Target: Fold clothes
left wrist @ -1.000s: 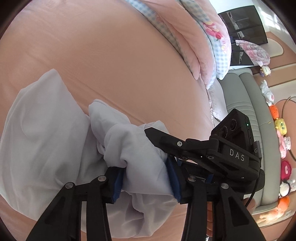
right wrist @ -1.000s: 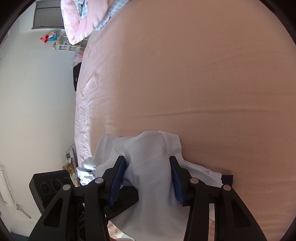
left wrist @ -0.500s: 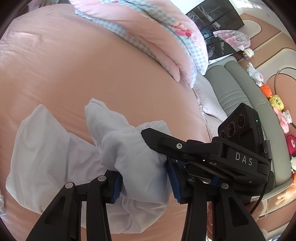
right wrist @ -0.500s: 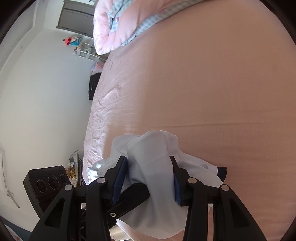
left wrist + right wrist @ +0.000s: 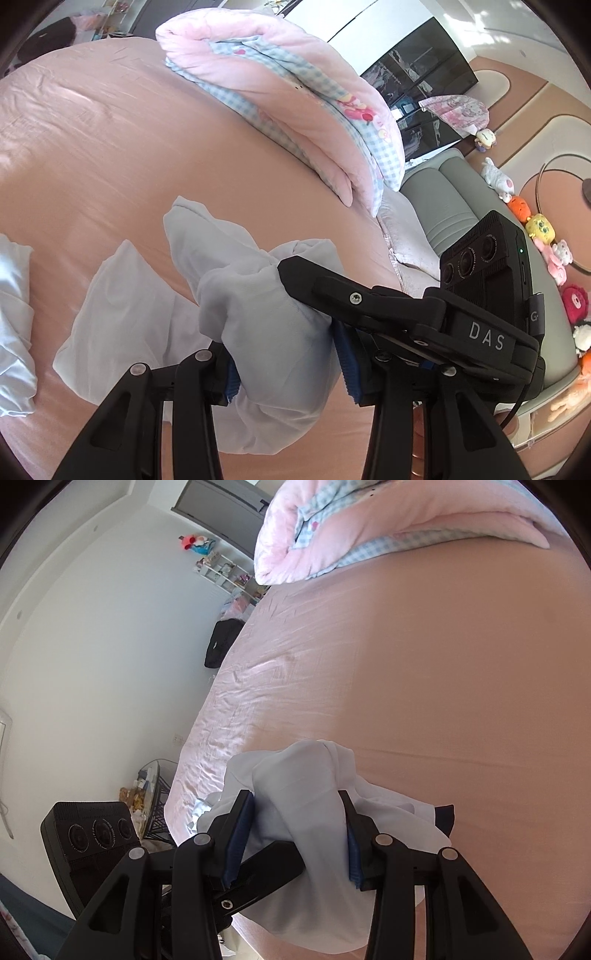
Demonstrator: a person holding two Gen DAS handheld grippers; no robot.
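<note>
**Both grippers pinching one pale garment above a pink bed**

Left wrist view: the left gripper (image 5: 288,365), jaws partly closed, pinches a bunched fold of the pale garment (image 5: 258,332) at lower centre; the rest trails left onto the bed sheet (image 5: 110,147). The right gripper (image 5: 369,306) crosses from the right, tip touching the cloth.

Right wrist view: the right gripper (image 5: 295,838), angled downward, clamps the garment (image 5: 306,812) at bottom centre, near the sheet's (image 5: 443,664) left edge.

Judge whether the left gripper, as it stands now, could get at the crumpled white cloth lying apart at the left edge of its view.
Probably not yet. The left gripper is shut on a bunched pale garment that fills its jaws, so it would have to let go first. Otherwise only bare pink bedsheet separates it from the white cloth.
</note>
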